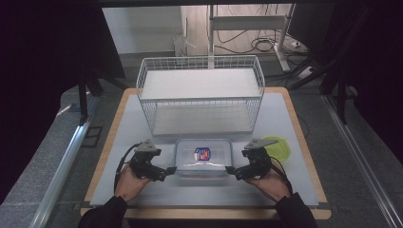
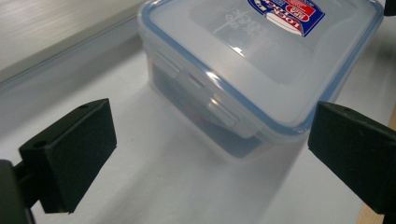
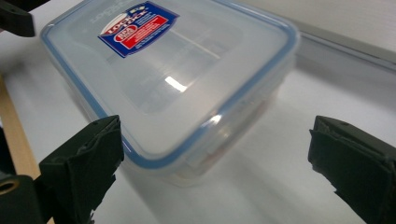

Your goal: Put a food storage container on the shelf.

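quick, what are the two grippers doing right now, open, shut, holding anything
Left gripper: open, holding nothing, jaws apart beside the clear lidded container.
Right gripper: open, holding nothing, jaws apart at the container's other end.

I see both my grippers, left gripper (image 1: 167,172) and right gripper (image 1: 231,171): black bodies, square black jaw pads, grey three-cornered top plates, trailing black cables. My sleeves (image 1: 102,214) are black.

Perhaps "LOCK & LOCK" on container lid sticker (image 3: 137,28)
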{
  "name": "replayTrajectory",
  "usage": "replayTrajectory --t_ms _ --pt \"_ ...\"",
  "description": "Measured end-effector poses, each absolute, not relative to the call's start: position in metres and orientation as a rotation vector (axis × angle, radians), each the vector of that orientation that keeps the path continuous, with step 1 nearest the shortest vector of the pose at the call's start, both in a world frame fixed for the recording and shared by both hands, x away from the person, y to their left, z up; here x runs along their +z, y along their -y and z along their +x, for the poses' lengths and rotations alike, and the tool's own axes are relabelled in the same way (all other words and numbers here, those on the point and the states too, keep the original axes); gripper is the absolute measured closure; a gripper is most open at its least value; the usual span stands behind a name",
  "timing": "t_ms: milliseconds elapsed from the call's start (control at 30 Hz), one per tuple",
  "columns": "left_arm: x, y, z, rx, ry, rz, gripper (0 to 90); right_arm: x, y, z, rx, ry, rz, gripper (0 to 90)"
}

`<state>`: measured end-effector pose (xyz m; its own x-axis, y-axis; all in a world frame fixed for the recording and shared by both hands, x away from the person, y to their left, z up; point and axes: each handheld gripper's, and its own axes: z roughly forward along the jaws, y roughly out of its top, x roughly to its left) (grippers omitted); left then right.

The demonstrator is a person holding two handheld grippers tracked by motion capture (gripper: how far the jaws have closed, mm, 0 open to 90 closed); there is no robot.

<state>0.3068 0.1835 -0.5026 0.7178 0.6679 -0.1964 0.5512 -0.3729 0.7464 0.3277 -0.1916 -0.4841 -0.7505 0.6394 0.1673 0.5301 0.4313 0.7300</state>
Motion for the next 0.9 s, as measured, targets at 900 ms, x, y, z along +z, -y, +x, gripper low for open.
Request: replayTrajectory --t_ms 900 --pt "-0.505 -0.154 0.324 -0.053 -0.893 2.098 1.9 -0.488 0.172 0.350 1.267 -2.698 1.212 13.4"
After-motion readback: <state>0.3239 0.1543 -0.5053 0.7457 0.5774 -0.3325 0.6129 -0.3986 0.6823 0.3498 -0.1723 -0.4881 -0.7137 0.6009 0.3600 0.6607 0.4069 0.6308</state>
